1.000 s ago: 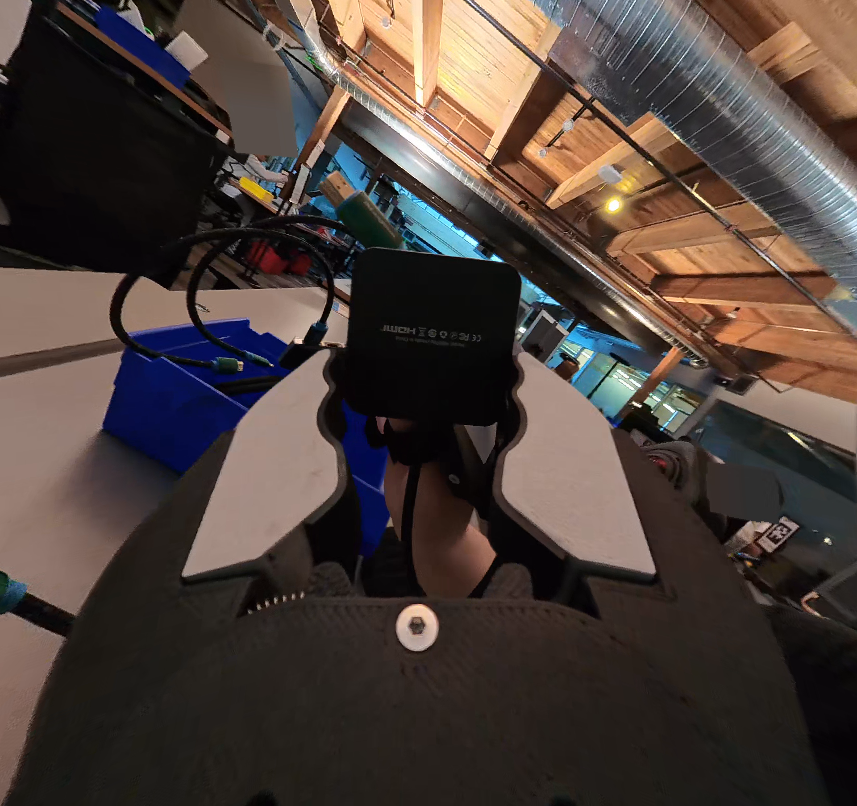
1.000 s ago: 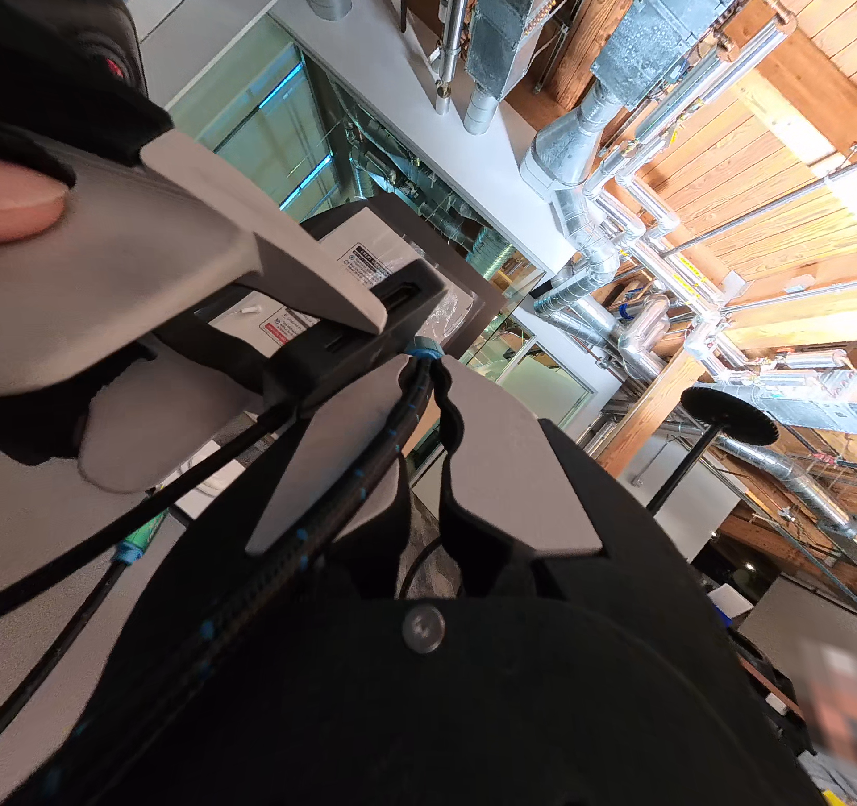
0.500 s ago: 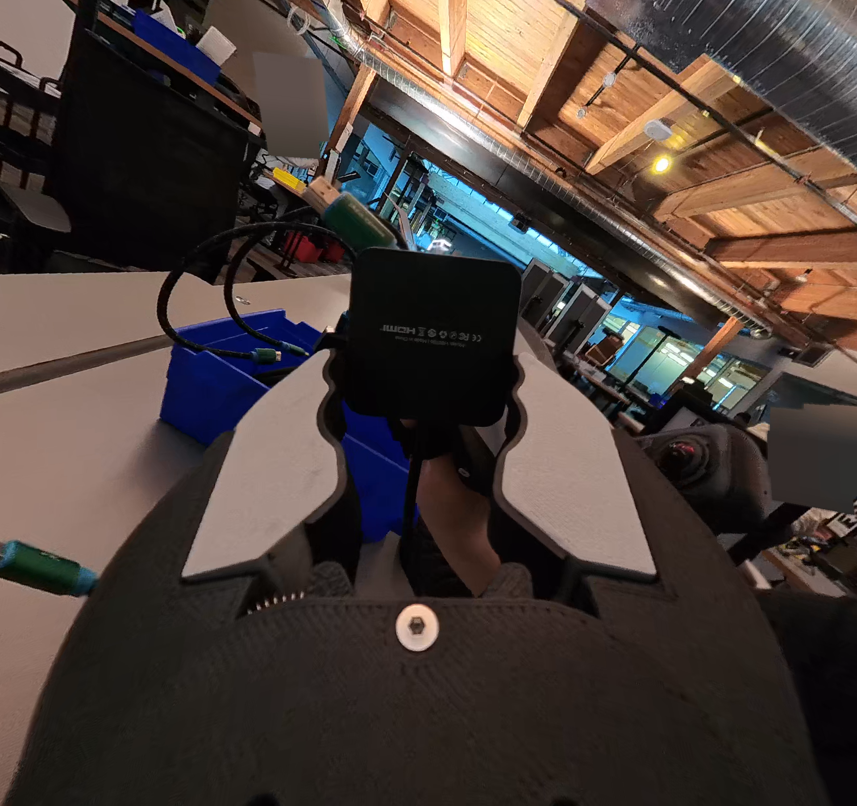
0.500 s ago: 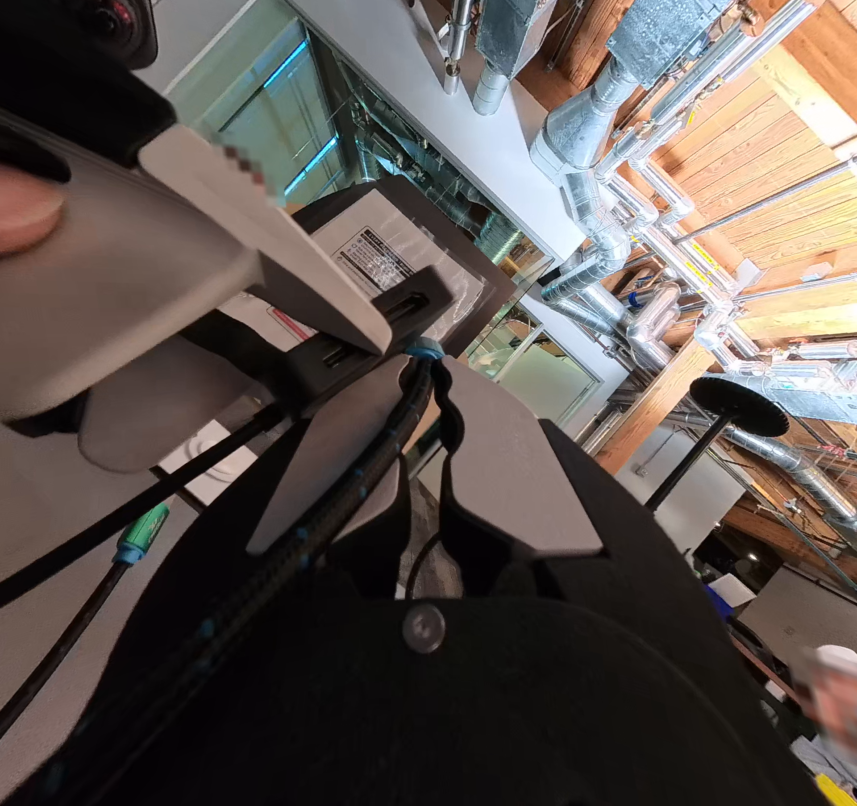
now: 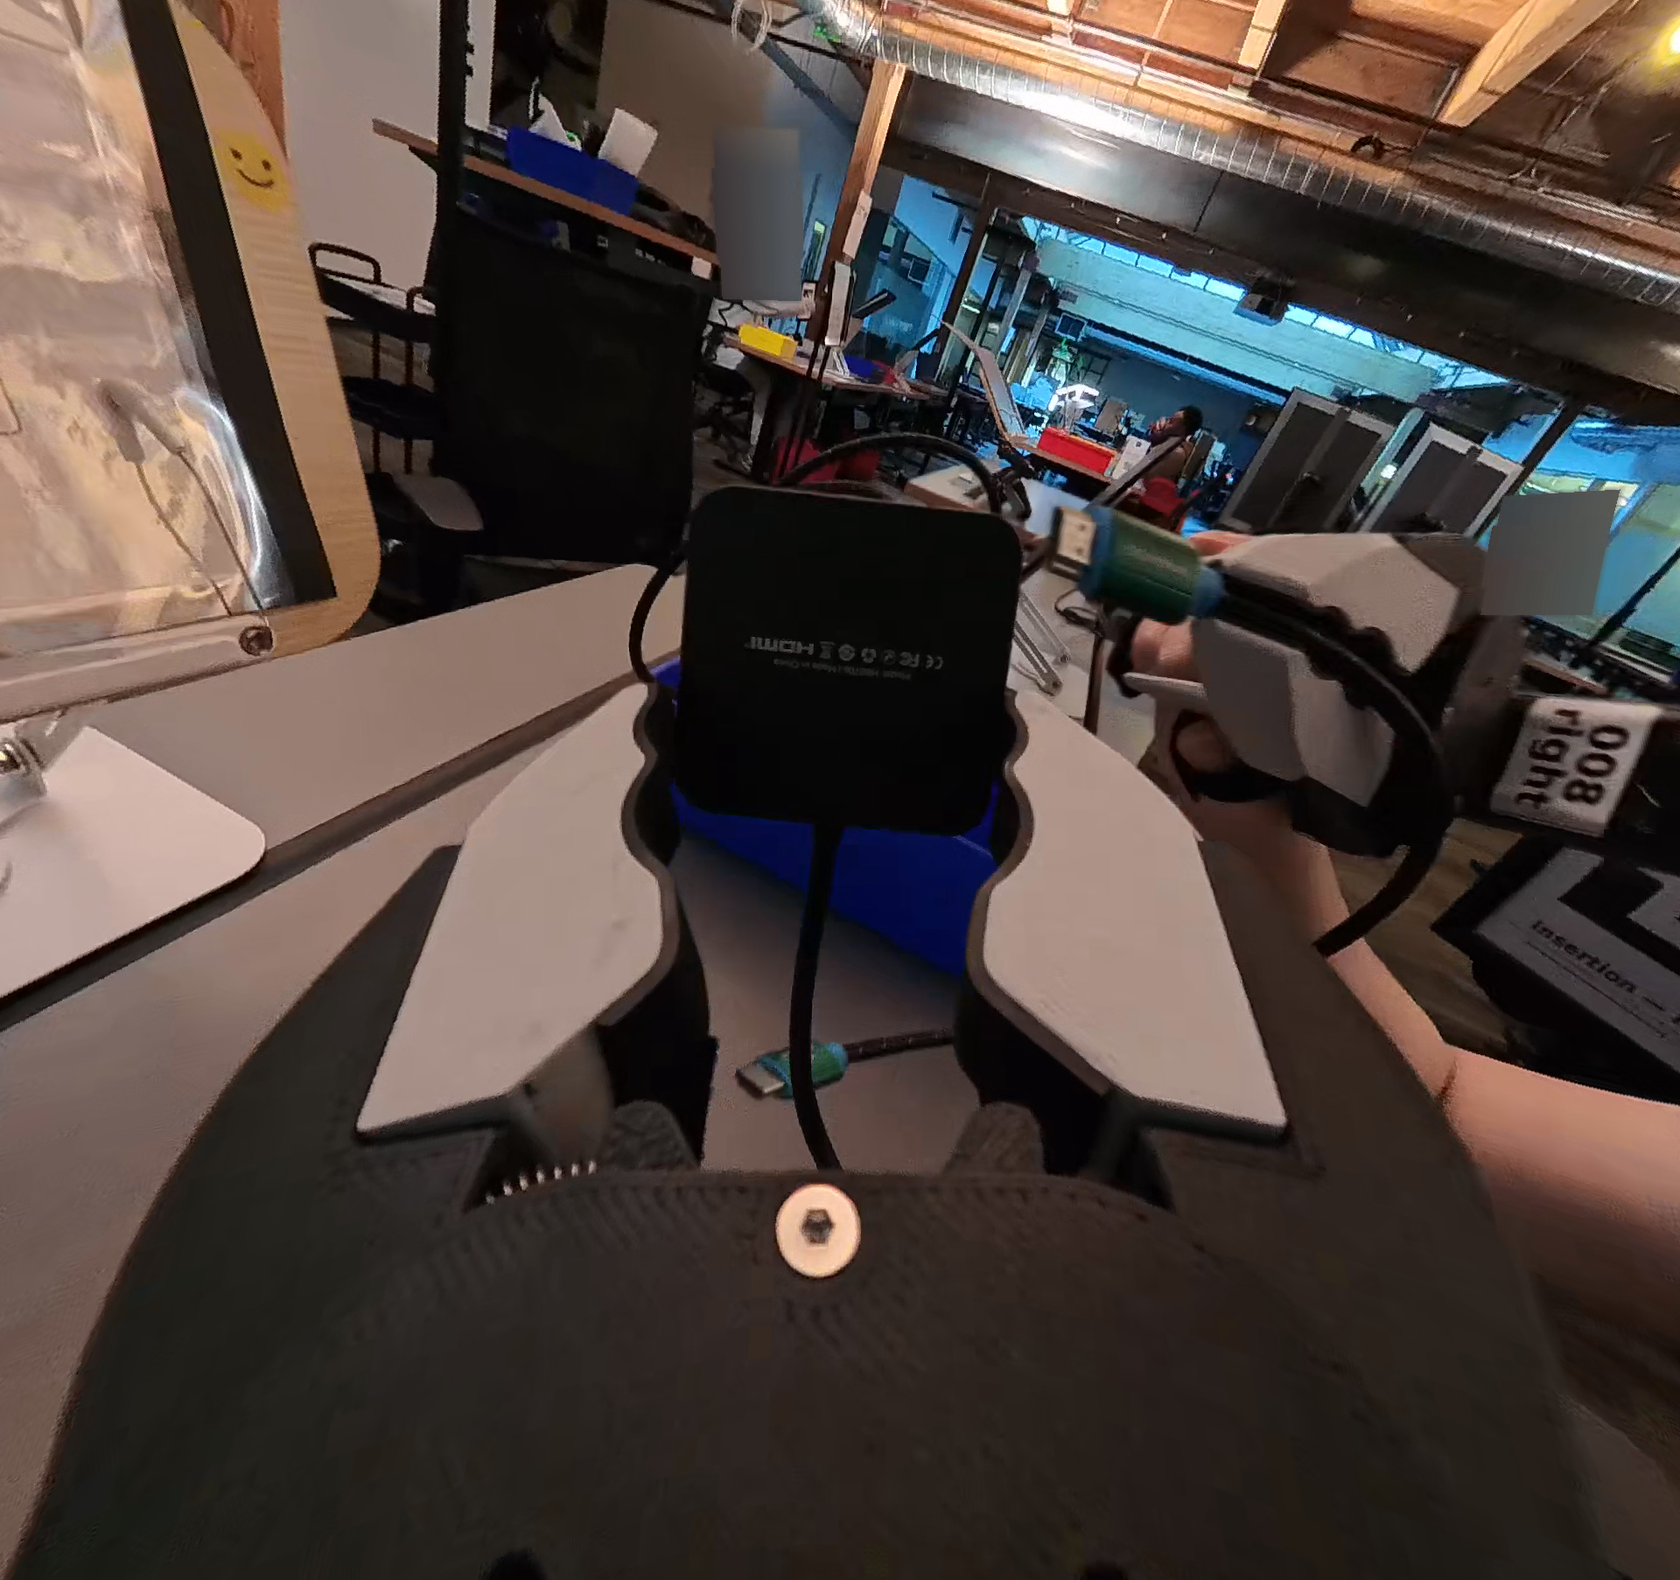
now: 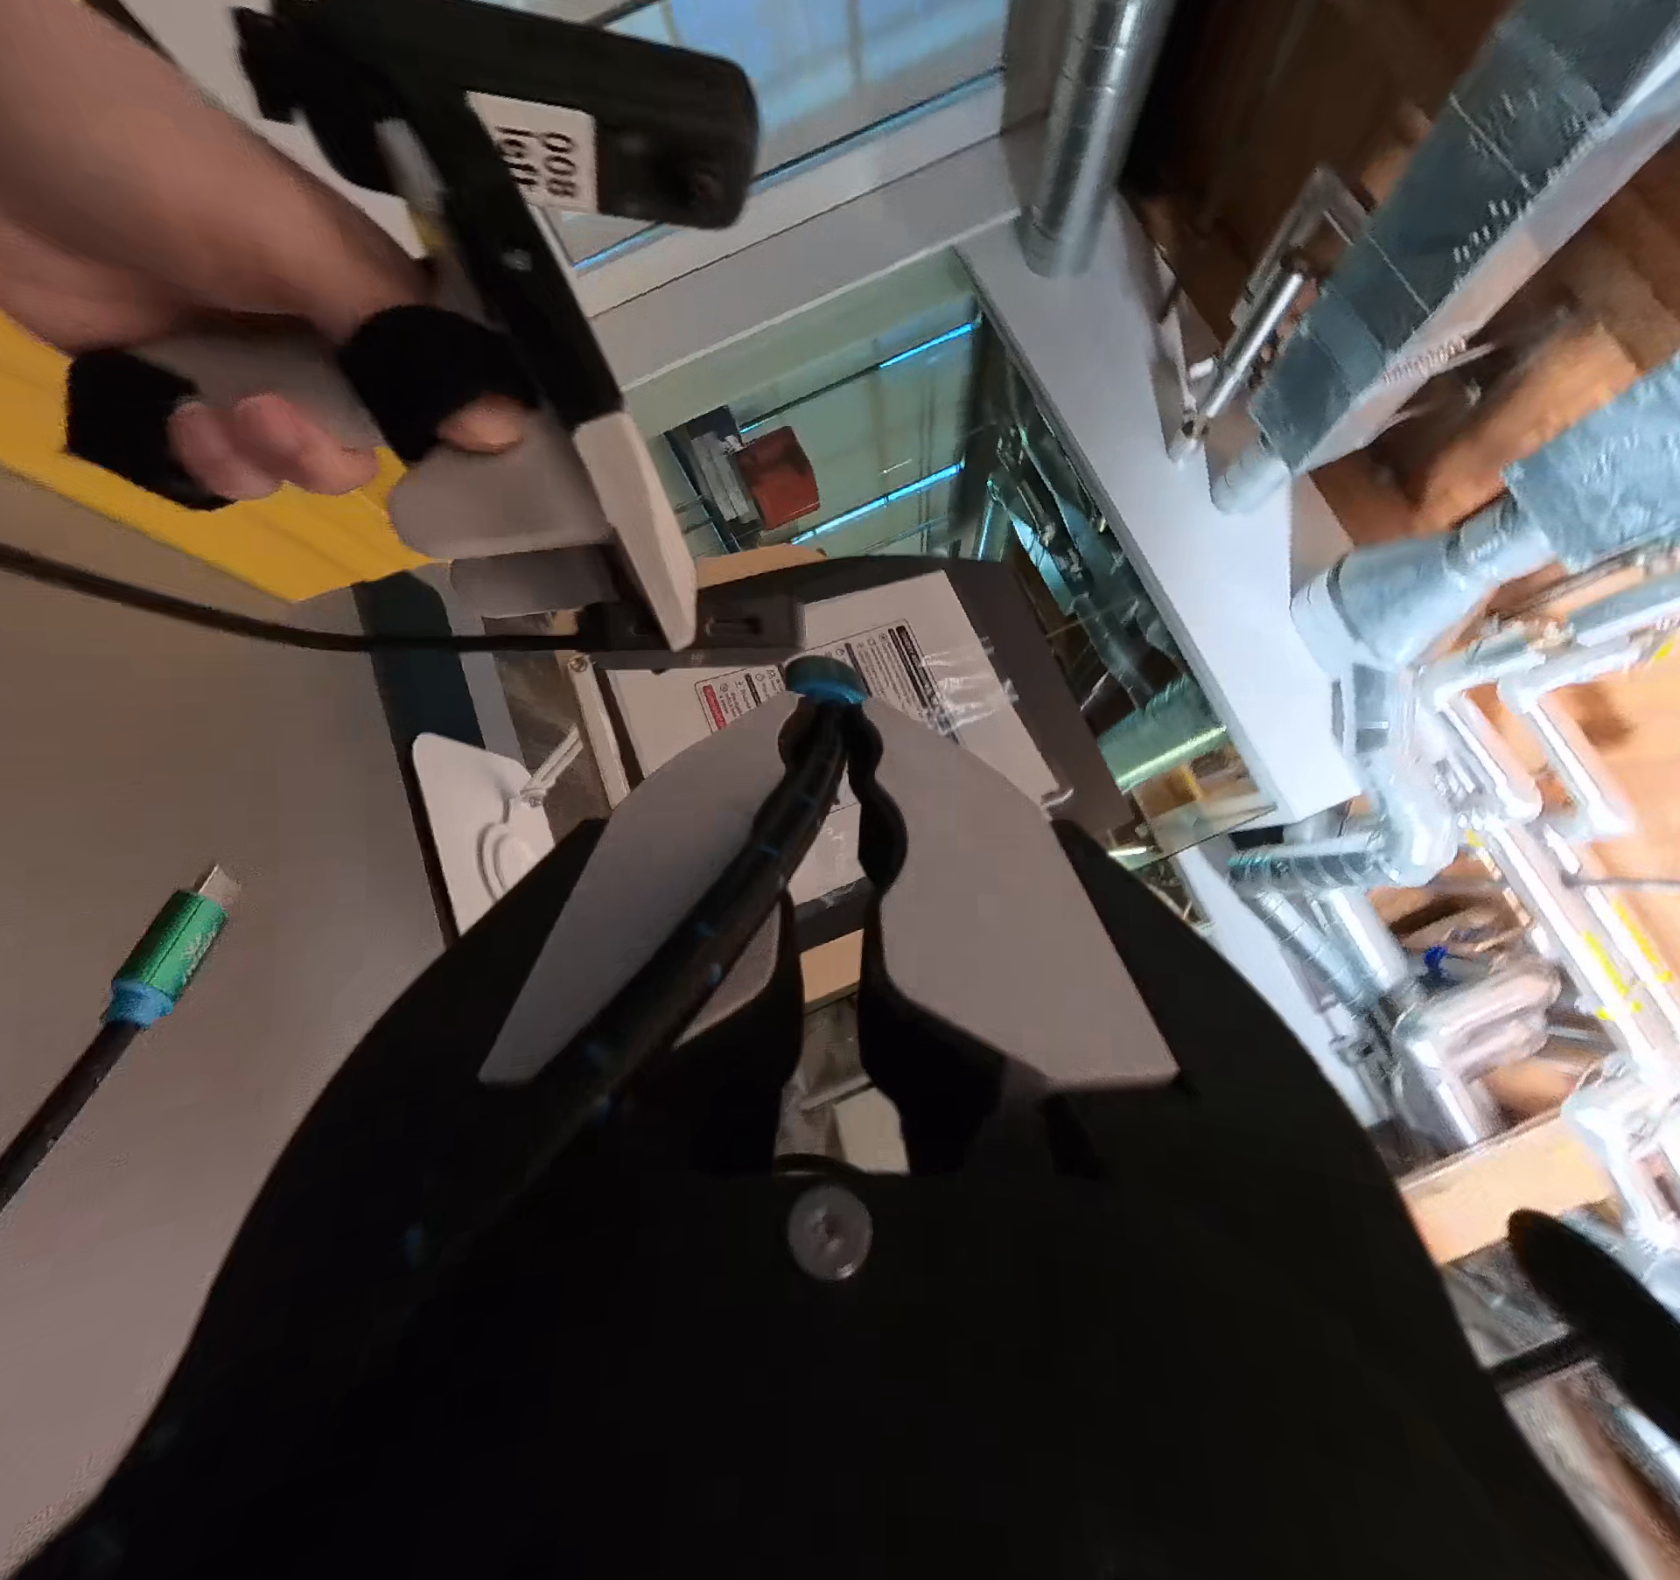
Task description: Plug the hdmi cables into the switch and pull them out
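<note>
My left gripper (image 5: 832, 709) is shut on the black HDMI switch (image 5: 845, 655) and holds it in the air; the switch's own black lead (image 5: 805, 991) hangs down between the fingers. My right gripper (image 6: 827, 718) is shut on an HDMI cable just behind its blue collar (image 6: 823, 684). In the left wrist view the right gripper (image 5: 1273, 618) holds this green plug (image 5: 1136, 575) free in the air, just right of the switch, metal tip towards it. In the right wrist view the switch (image 6: 727, 627) sits just above my fingertips. A second green plug (image 5: 800, 1068) lies on the table.
A blue bin (image 5: 891, 877) stands on the grey table (image 5: 409, 718) behind the switch. A monitor (image 5: 136, 355) on a white base (image 5: 100, 846) stands at the left. The loose plug (image 6: 177, 936) shows on the table in the right wrist view.
Both views have swung down from the ceiling. The right gripper with its plug has moved out to the right of the switch, and the plug now shows clear of it.
</note>
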Action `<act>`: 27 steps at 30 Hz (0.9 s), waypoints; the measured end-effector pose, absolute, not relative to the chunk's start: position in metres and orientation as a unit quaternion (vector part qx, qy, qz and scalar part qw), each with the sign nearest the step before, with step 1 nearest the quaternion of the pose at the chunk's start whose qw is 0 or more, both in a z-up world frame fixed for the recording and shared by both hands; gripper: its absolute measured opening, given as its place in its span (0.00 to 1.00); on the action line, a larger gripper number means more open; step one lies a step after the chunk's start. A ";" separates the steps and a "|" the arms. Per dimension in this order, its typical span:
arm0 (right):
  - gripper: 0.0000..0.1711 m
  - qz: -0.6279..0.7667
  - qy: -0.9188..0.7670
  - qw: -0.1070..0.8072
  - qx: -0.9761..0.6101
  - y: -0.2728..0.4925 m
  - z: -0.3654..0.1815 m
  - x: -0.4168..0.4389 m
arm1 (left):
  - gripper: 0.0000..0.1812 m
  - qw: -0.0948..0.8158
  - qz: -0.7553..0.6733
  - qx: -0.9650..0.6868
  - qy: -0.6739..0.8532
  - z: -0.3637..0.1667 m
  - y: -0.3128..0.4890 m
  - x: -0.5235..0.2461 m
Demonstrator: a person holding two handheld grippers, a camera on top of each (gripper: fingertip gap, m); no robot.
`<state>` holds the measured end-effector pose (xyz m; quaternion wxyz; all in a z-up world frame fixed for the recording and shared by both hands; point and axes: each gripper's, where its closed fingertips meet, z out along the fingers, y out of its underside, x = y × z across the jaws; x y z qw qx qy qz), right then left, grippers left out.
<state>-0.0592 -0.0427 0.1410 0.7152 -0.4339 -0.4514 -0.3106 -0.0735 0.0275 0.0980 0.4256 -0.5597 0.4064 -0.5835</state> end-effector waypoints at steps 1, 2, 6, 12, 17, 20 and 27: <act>0.04 -0.319 -0.462 0.707 -0.430 -0.045 0.140 -0.064 | 0.37 0.420 -0.582 -0.564 0.408 0.096 0.028 -0.074; 0.04 -0.325 -0.470 0.699 -0.429 -0.046 0.139 -0.068 | 0.37 0.416 -0.580 -0.569 0.409 0.095 0.029 -0.075; 0.04 -0.334 -0.499 0.676 -0.427 -0.046 0.130 -0.080 | 0.37 0.407 -0.580 -0.573 0.411 0.094 0.029 -0.075; 0.04 -0.342 -0.504 0.660 -0.440 -0.038 0.122 -0.078 | 0.37 0.406 -0.571 -0.575 0.423 0.092 0.025 -0.072; 0.04 -0.338 -0.513 0.648 -0.451 -0.037 0.118 -0.075 | 0.37 0.414 -0.548 -0.584 0.432 0.087 0.025 -0.071; 0.04 -0.346 -0.523 0.638 -0.446 -0.036 0.114 -0.075 | 0.37 0.424 -0.520 -0.593 0.444 0.084 0.027 -0.071; 0.04 -0.329 -0.522 0.645 -0.452 -0.030 0.108 -0.074 | 0.37 0.480 -0.419 -0.611 0.469 0.082 0.033 -0.076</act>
